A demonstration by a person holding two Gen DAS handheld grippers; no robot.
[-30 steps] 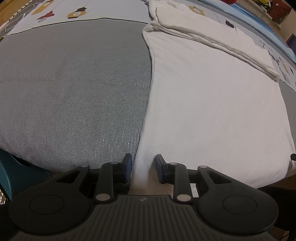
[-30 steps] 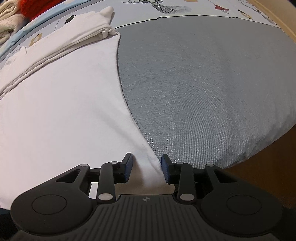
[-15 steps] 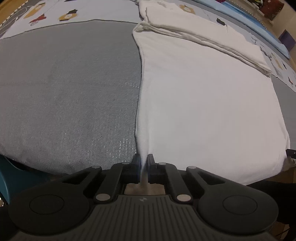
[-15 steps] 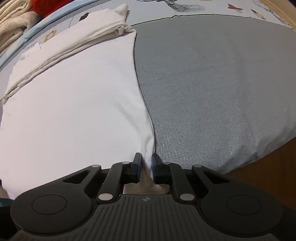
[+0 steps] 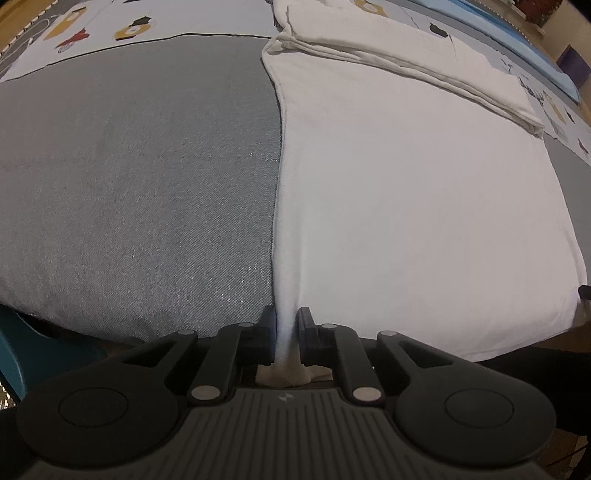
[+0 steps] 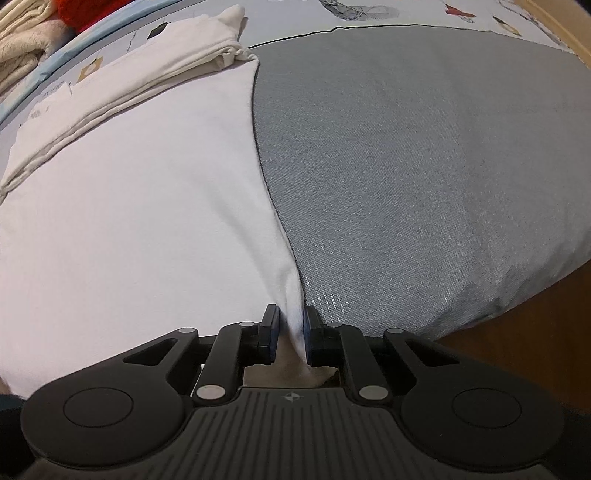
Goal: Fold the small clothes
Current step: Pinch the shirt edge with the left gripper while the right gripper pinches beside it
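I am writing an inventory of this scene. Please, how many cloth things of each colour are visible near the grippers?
White: 1, the white garment, pinched at its near corners by the left gripper and the right gripper.
Grey: 1, the grey mat beneath it.
Red: 1, a red cloth far back.
Cream: 1, a fuzzy cream cloth beside it.
Total: 4.

Grey cushion (image 5: 140, 184) on printed sheet (image 5: 110, 26), wood floor (image 6: 535, 350)
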